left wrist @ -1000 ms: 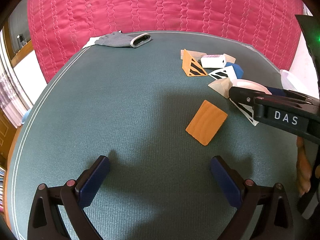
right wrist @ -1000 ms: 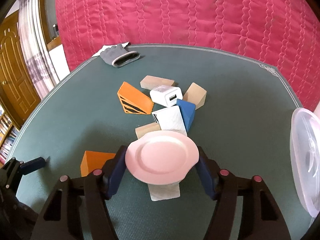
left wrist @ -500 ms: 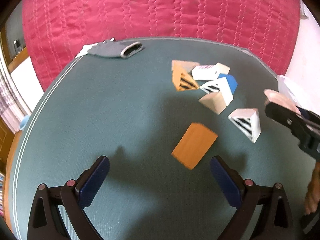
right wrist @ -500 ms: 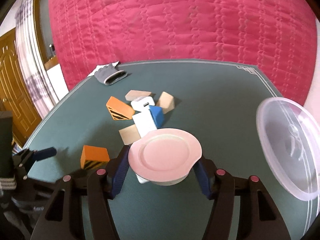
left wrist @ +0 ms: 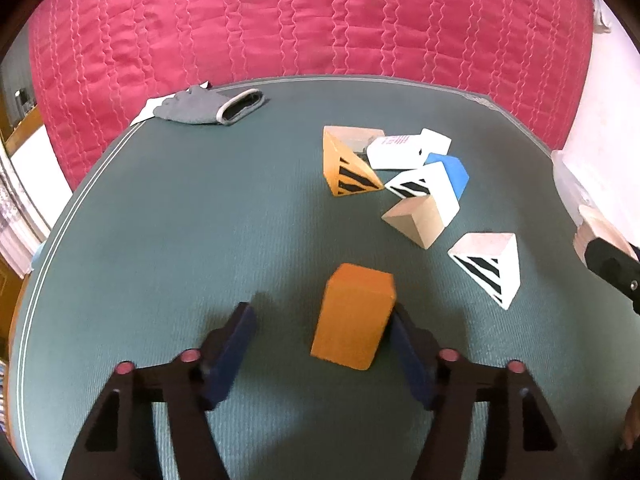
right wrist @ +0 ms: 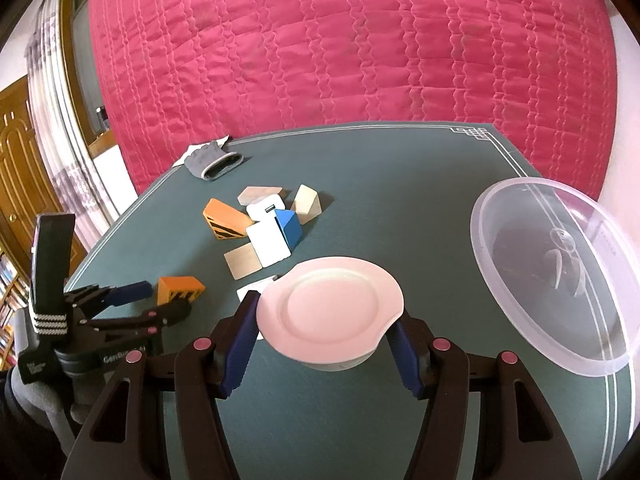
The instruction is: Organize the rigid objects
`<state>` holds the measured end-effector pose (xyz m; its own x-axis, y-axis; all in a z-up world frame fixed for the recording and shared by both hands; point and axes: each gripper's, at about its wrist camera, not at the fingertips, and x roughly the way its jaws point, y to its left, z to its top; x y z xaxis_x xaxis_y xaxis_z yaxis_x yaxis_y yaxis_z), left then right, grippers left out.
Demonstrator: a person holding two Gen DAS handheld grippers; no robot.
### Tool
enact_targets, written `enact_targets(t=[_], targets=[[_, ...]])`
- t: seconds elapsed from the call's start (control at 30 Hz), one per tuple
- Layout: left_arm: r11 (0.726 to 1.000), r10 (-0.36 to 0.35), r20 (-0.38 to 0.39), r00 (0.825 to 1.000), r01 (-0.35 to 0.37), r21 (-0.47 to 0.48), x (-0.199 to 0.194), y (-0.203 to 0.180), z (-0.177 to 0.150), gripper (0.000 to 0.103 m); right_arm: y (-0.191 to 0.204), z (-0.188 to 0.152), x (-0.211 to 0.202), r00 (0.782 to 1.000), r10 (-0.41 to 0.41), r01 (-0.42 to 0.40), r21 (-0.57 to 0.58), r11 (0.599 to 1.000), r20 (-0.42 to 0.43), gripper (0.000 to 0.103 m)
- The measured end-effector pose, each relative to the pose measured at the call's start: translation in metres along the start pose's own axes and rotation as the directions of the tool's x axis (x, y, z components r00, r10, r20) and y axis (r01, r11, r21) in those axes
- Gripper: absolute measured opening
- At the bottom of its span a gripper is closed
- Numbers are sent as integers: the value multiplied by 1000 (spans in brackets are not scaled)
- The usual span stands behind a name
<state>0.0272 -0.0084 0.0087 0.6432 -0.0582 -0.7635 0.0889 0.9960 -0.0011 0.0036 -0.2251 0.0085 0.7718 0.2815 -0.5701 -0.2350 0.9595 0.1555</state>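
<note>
Left gripper (left wrist: 320,344) open astride orange block (left wrist: 353,316), off-centre; closing might skew it. Right gripper (right wrist: 326,330) clamped pink dish (right wrist: 330,314).

Counter (left wrist: 160,240): matt green woven cloth cover, fine ribbed texture. Backdrop (right wrist: 320,48): quilted magenta fabric, slight sheen. Orange block (left wrist: 352,316): painted wood, matt, faint grain. Tan wedge (left wrist: 416,216): bare wood, smooth. Striped white wedge (left wrist: 488,268): painted, matt. Plate (right wrist: 330,312): pink, smooth, semi-gloss. Lid (right wrist: 556,268): clear glossy plastic. Glove (left wrist: 204,104): grey knit cloth. Left hand-held gripper (left wrist: 320,340): matt black plastic body, blue rubbery-looking pads (left wrist: 230,350). White charger (right wrist: 266,209): smooth plastic.
</note>
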Motion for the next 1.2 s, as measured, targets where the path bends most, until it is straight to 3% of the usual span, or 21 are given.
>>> enact_targets(t=[0.27,0.73,1.2], targets=[[1000,-31,14,999,31,3,-1,-3,3,31,-11,-4,-11,1000,-20,20,14,1000,15,62],[999,-32,64,997,29,43,-26,-34,16,31,-63,-2,-44,986,-139,126,127,984,95,62],[985,-119,88,989,106,132,-38,-94,36,31,-144,-8,-59,948,-304,265,303,915,90,62]])
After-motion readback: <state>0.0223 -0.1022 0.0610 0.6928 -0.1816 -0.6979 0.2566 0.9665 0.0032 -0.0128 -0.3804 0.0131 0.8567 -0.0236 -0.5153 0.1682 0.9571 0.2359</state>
